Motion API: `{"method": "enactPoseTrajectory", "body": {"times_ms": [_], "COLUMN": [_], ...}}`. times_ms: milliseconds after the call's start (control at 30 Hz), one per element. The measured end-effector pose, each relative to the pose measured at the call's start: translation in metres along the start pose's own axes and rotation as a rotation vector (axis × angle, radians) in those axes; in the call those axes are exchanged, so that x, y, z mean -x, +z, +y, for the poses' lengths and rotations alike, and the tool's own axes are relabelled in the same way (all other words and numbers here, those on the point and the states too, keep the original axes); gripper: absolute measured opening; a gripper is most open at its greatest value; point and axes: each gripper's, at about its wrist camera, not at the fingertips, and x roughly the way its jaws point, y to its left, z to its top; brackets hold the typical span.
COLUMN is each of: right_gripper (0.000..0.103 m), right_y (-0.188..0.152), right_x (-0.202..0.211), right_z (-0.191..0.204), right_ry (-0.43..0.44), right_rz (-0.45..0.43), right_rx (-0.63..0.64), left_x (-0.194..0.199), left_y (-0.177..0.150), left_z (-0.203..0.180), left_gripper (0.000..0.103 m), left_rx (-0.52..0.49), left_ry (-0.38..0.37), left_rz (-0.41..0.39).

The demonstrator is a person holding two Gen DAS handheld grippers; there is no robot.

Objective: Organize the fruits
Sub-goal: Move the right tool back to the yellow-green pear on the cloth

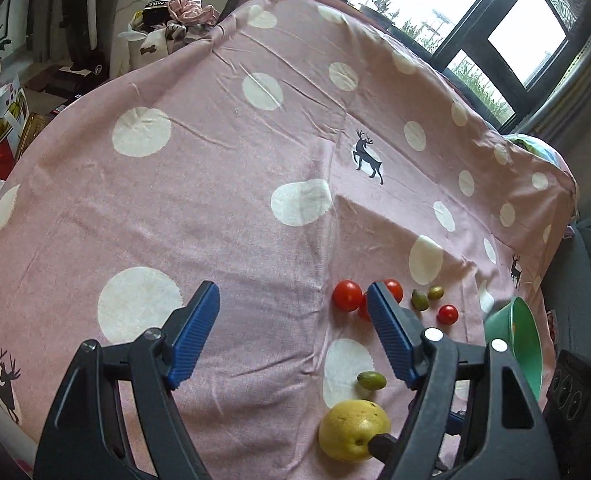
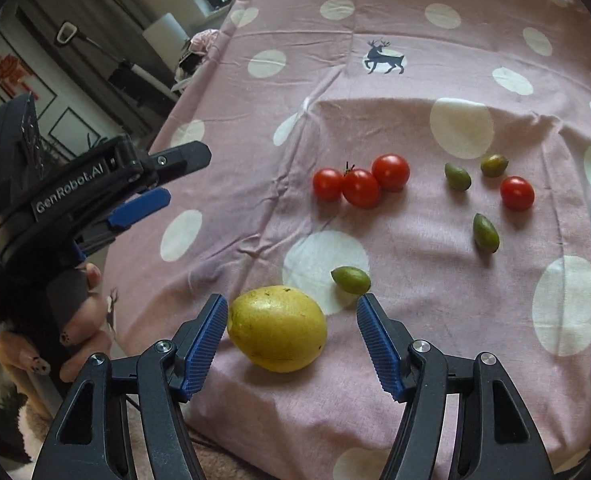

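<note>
Right gripper [image 2: 291, 338]: fingers wide, empty, astride the yellow pear [image 2: 277, 328], seemingly not touching.
Left gripper [image 1: 293, 330]: fingers wide, empty.
Cherry tomatoes [image 2: 361, 182]: beyond right fingers.

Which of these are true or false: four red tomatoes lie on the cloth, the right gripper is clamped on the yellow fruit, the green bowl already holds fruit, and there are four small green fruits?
1. Four red tomatoes lie on the pink dotted cloth. True.
2. The right gripper is clamped on the yellow fruit. False: its jaws are open, the fruit sits between them, and the right pad is clear of it.
3. The green bowl already holds fruit. False: the part of its inside that shows is bare.
4. Four small green fruits lie on the cloth. True.
</note>
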Motion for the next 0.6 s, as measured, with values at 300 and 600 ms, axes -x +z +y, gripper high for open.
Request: {"method": "enactPoseTrajectory", "body": {"times_ms": [300,600], "right_gripper": [0.068,0.068], "right_y": [-0.002,-0.003], "right_x": [-0.018,-0.037], "right_z": [-0.001,-0.002], "right_ry": [0.034,0.134], "right_rz": [0.058,0.114], "right_rx": [-0.014,-0.068], "left_x": [-0.005,-0.007], "left_y": [0.000,-0.001], "left_z": [0.002,0.000], "left_gripper": [0.076,0.076], "left_rx": [0.005,0.000], "left_ry": [-0.007,-0.014], "left_rz": [0.016,0.022]}}
